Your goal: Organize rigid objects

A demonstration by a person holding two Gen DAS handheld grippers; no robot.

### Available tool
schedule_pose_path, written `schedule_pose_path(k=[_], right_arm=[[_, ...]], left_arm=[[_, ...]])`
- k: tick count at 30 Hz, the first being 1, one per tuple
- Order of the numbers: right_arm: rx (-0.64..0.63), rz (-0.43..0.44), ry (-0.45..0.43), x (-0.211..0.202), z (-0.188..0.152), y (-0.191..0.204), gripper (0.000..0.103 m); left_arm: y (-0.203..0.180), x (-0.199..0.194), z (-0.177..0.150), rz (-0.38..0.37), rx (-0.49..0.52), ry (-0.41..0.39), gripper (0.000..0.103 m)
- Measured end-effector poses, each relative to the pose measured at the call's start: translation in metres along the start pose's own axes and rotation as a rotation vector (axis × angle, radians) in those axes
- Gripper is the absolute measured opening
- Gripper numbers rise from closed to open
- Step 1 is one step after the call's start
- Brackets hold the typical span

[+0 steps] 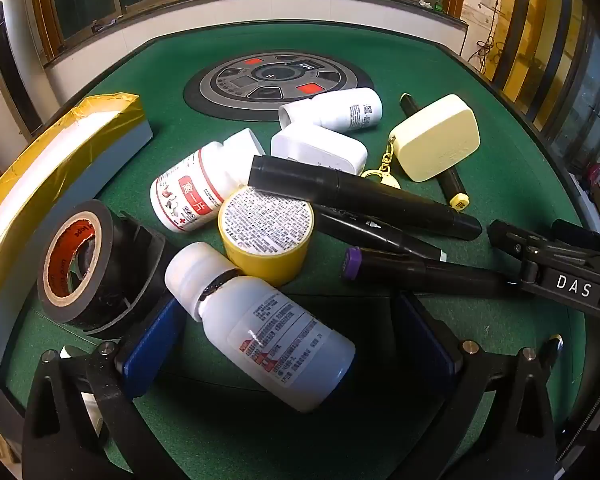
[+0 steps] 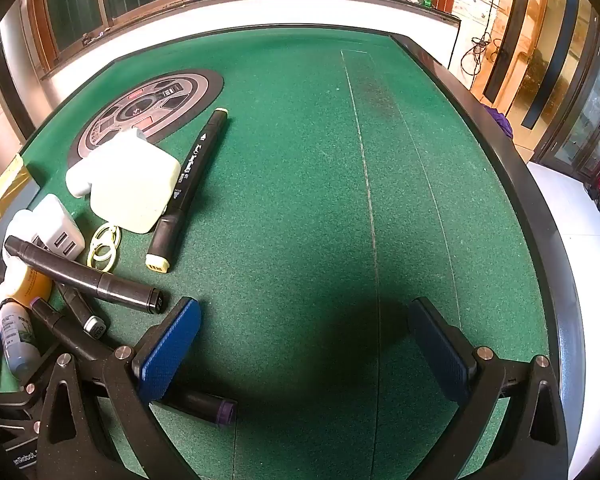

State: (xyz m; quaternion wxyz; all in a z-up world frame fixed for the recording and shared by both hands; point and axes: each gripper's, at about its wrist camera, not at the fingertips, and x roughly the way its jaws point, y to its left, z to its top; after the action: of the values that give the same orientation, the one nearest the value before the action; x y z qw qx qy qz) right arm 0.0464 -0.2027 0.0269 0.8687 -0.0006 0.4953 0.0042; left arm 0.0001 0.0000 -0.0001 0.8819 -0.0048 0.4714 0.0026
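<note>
Left tool (image 1: 288,344) spread wide, angled down over a white bottle (image 1: 268,328) lying between its fingers; contact cannot be told. Clutter heaped on green tabletop (image 1: 500,280): black tape roll (image 1: 74,264), yellow tape roll (image 1: 266,236), black marker (image 1: 360,196). Right tool (image 2: 304,344) spread wide above bare felt, nothing pinched; purple-capped marker (image 2: 204,404) lies beneath its left finger.

Warm, fairly dim indoor light falls on the green table (image 2: 300,200), with a dark soft shadow pooled near the cameras. Both fisheye views are sharp centrally and bend strongly at the dark, vignetted edges.
</note>
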Motion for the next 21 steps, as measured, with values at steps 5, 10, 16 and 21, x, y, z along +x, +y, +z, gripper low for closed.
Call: schedule_pose_path(k=[5,10,16,21], right_arm=[[-0.001,-0.002,0.001,0.0001,-0.0002,0.0001,0.102],[-0.001,-0.002,0.001,0.0002,-0.0003,0.0001,0.102],[-0.001,-0.002,0.001,0.0004,-0.0008,0.0005,0.102],[0.000,-0.003,0.001,0.0005,-0.0010,0.0006,0.102]], left_arm=[[0.0000,-0.0001,0.0000,-0.001,-0.001,-0.003,0.103],[-0.0001,0.0001,0.0003,0.000,-0.004,-0.003,0.103],[0.0045,0.0025,0.0052,-0.023,0.004,0.011,0.103],[0.0060,-0.0040,0.0003,-0.070,0.016,0.004,0.103]])
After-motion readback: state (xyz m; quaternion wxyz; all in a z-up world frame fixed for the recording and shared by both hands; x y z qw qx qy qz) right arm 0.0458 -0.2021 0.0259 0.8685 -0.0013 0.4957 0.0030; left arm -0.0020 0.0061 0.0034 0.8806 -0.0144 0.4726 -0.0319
